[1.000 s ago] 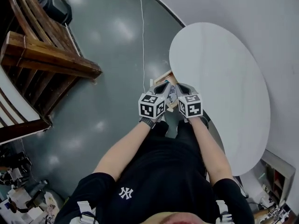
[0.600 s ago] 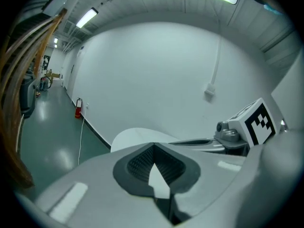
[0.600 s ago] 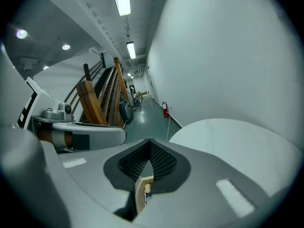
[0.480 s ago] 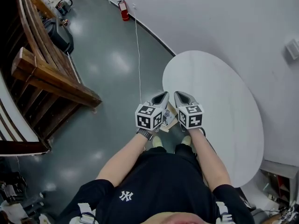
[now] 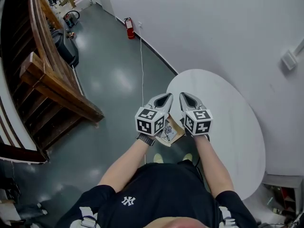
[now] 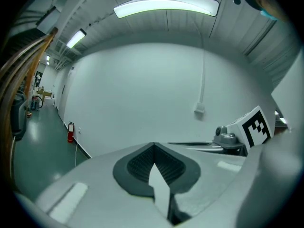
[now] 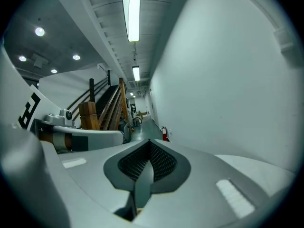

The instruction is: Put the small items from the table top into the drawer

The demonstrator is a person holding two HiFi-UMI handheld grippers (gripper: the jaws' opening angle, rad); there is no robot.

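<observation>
1. Only the head view shows the open wooden drawer [image 5: 173, 133]. It sits at the near edge of the round white table [image 5: 228, 122], with small items [image 5: 166, 131] lying inside. Both gripper views look out at a white wall and ceiling lights instead.
2. The small items are too tiny to tell apart, and the grippers cover part of the drawer.
3. The left gripper [image 5: 166, 97] and right gripper [image 5: 183, 96] hang side by side above the drawer. The fingers of each are pressed together and grip nothing.

Two tongs [image 5: 166, 96] [image 5: 182, 95], one table [image 5: 228, 108], one drawer [image 5: 174, 131], one extinguisher [image 5: 128, 27].
</observation>
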